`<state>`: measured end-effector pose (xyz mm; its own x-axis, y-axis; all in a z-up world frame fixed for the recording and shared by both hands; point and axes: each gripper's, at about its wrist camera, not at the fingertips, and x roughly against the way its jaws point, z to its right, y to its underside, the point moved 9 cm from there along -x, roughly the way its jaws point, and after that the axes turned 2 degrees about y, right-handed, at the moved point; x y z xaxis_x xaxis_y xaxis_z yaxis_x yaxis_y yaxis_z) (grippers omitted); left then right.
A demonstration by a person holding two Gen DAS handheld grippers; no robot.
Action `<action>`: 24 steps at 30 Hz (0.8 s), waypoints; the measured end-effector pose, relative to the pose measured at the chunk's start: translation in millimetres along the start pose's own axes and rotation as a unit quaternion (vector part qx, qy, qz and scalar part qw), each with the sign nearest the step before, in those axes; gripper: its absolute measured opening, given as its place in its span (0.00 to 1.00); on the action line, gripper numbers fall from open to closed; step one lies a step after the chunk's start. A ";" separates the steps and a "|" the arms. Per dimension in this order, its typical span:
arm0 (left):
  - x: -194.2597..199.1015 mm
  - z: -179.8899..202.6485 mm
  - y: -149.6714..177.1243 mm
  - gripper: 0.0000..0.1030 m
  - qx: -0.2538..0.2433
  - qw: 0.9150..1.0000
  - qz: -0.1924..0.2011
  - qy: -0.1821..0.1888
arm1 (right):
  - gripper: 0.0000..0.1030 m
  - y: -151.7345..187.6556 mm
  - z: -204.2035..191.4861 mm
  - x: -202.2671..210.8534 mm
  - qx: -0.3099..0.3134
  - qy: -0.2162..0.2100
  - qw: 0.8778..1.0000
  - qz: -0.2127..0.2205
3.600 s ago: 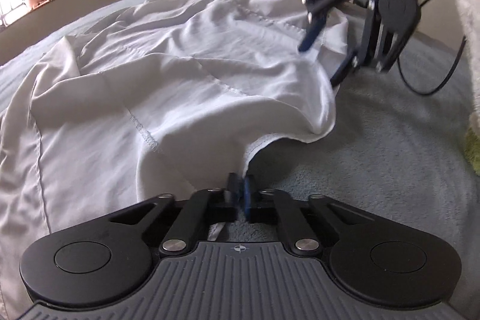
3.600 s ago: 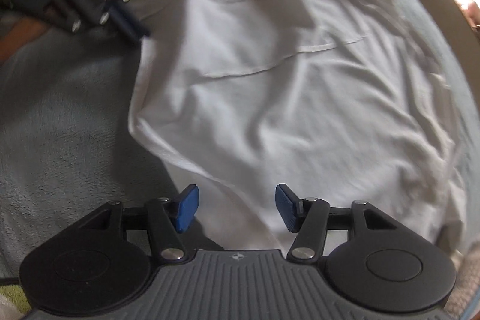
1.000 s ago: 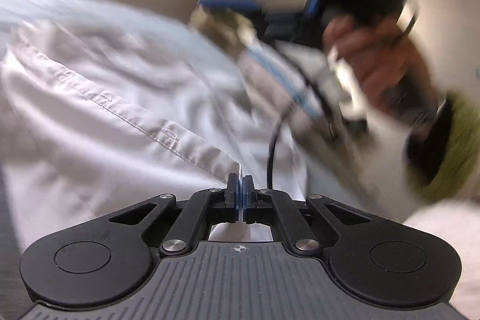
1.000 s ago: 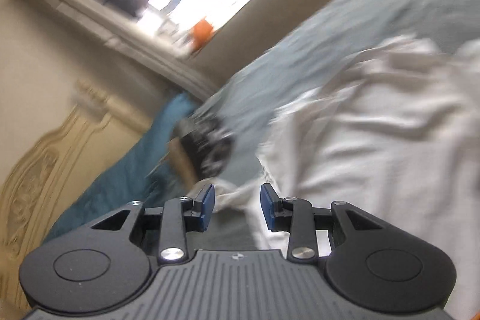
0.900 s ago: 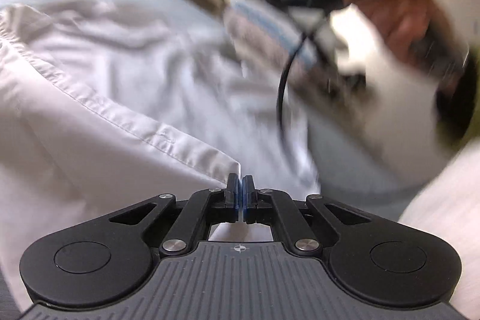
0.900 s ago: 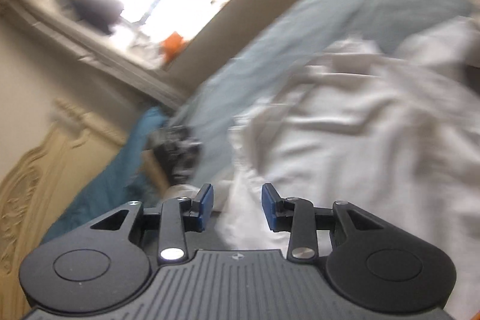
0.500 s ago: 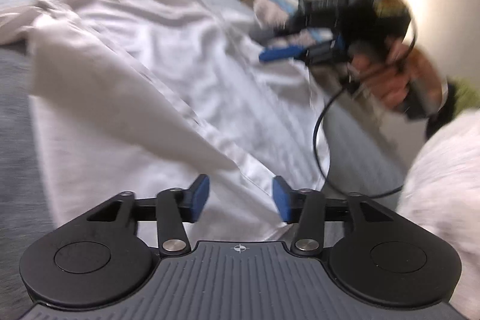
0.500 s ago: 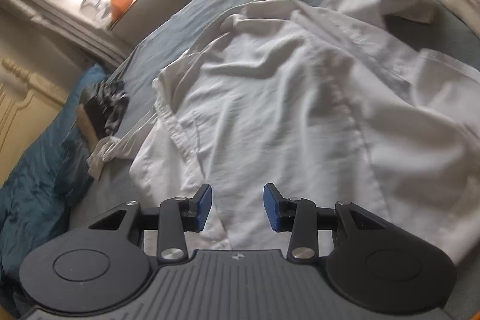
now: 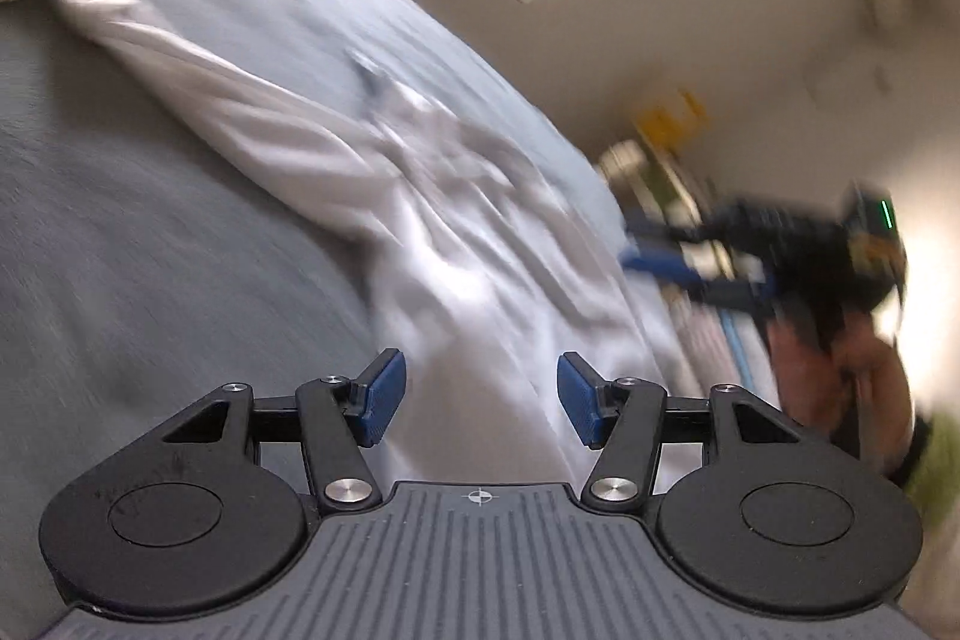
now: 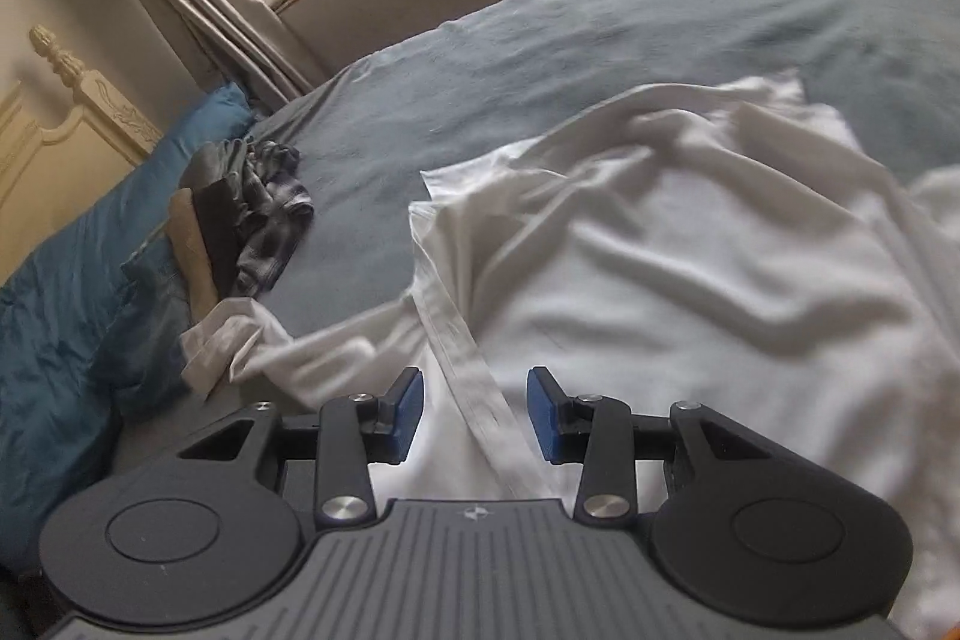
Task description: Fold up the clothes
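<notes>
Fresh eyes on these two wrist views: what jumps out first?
The crumpled white shirt spread over the grey-blue bed cover dominates the right wrist view, its button band running down between the open pads of the right hand-held gripper. At the left edge, a small heap of dark clothes lies beside a teal pillow. The left wrist view is motion-blurred, with the left hand-held gripper open over the shirt.

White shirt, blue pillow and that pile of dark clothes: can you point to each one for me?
white shirt [image 10: 690,280], right wrist view, on the crumpled middle of the cloth
blue pillow [image 10: 54,304], right wrist view, on its top face
pile of dark clothes [image 10: 258,214], right wrist view, on the striped piece
</notes>
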<state>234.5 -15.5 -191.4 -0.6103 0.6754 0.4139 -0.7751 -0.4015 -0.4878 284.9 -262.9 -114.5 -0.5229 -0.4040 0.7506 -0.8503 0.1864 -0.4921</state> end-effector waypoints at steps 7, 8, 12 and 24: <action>-30.5 -90.5 -79.8 0.57 0.132 0.983 0.075 -0.098 | 0.40 -12.3 -17.7 -64.6 0.002 0.014 1.000 -0.014; -36.4 -93.8 -87.1 0.52 0.133 0.982 0.083 -0.106 | 0.40 -15.9 -21.9 -71.6 0.012 0.018 1.000 -0.014; -57.0 -98.8 -110.9 0.06 0.115 0.976 0.113 -0.149 | 0.40 -30.2 -43.3 -95.4 0.066 0.038 0.997 -0.009; -27.8 -138.6 -120.2 0.04 0.097 0.958 0.244 -0.120 | 0.39 -58.8 -110.6 -171.6 0.259 0.133 0.956 -0.017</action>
<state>367.2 99.7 -250.9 -0.9092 0.2265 0.3494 -0.3903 -0.7561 -0.5254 418.2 -105.5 -165.5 -0.5511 -0.1475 0.8213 -0.7591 -0.3200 -0.5668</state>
